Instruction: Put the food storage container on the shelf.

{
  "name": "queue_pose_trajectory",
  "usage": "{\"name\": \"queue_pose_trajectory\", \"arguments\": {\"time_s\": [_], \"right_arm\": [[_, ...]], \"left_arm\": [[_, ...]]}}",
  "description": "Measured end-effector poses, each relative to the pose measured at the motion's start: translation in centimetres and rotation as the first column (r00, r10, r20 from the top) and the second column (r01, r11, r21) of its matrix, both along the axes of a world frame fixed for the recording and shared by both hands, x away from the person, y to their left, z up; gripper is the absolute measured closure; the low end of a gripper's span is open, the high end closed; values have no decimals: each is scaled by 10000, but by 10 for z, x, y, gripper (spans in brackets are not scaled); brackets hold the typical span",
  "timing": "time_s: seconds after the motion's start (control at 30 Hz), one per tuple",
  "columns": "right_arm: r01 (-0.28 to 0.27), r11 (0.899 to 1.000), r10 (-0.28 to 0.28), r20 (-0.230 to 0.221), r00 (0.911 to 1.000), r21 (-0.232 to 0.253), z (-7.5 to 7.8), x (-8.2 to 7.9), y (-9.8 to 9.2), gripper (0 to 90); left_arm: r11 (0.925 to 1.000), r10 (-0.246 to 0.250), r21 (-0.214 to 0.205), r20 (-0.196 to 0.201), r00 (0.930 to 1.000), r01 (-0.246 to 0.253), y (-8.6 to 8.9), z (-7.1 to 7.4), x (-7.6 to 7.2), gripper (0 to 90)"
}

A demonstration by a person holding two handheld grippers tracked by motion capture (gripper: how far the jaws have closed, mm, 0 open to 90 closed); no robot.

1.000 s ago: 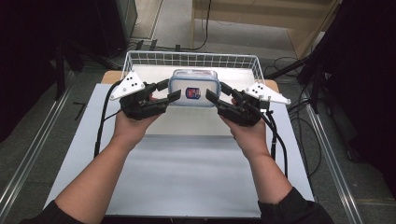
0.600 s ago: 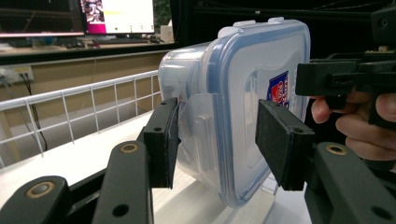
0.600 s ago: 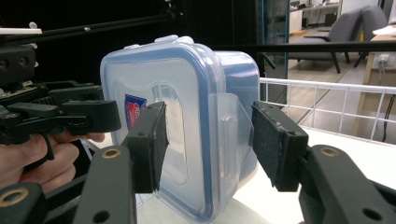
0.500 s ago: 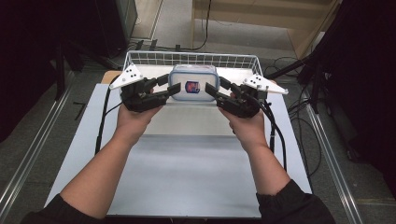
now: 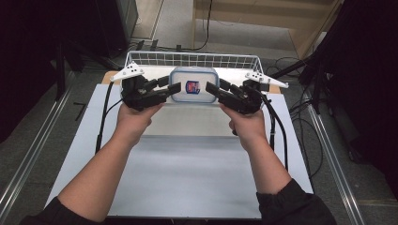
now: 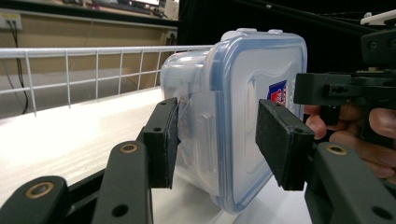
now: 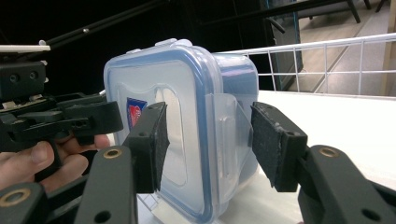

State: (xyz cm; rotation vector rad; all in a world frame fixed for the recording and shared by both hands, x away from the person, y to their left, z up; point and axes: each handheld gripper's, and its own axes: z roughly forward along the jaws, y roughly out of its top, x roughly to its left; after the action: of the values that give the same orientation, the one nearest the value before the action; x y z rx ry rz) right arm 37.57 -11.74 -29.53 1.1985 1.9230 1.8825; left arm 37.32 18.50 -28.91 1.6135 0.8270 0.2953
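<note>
A clear plastic container [image 5: 193, 84] with a blue-rimmed lid and a red and blue label hangs lid up at the near edge of the white wire basket [image 5: 141, 59]. My left gripper [image 5: 174, 86] clamps its left end, one jaw over the lid and one under the base. My right gripper [image 5: 212, 89] holds the right end the same way. In the left gripper view the container [image 6: 243, 116] sits between the pads of the left gripper [image 6: 224, 140]. In the right gripper view the right gripper [image 7: 205, 144] straddles the container [image 7: 187, 130] at its side latch.
The wire basket [image 6: 93, 51] stands at the table's far edge on a pale board, its rail [image 7: 327, 46] behind the container. A grey mat [image 5: 187, 178] covers the table toward the person. Cables trail from both grippers. Dark stands and metal rails flank the table.
Both hands and the container between them have shifted slightly away from the person, toward the basket. The grip on each end looks the same.
</note>
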Motion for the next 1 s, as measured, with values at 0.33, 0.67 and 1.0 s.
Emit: {"name": "queue_pose_trajectory", "arguments": {"time_s": [0.33,0.67,1.0], "right_arm": [[-187,9991,218,-813,9965,387,5,9,-6,523],[-458,9970,558,-1666,9844,632,12,19,-10,538],[-454,9932,719,-2586,9633,1069,11,26,-16,540]], "left_arm": [[9975,-127,-700,-1217,9925,42,4,2,12,508],[9964,-146,-850,-1896,9818,-16,4,10,18,509],[9940,-293,-1096,-3020,9529,-42,3,13,27,522]]}}
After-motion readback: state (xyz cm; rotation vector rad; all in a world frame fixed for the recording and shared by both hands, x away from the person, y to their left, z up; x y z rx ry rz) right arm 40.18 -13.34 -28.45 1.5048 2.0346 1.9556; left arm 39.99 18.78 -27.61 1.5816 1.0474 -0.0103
